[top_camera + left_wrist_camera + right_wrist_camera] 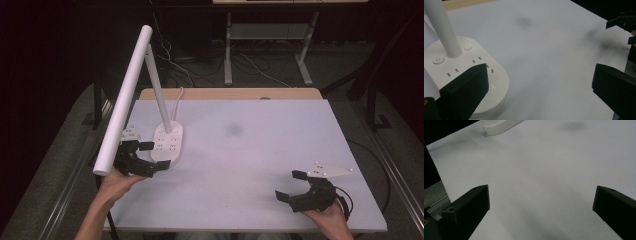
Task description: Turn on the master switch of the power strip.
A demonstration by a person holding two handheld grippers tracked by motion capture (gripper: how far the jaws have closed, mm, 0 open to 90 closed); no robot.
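Note:
A white desk lamp stands at the table's left, its oval base carrying buttons and socket slots, with a slanted stem and a long tube head. My left gripper is open right at the near end of the base; in the left gripper view one jaw overlaps the base and the stem rises behind it. My right gripper is open and holds nothing, low over the table's near right. The base's end appears far off in the right gripper view.
The white tabletop has a faint dark smudge near its middle. A lamp cord runs off the far edge. Behind the table stand another desk's legs and floor cables. A metal rail runs along the left.

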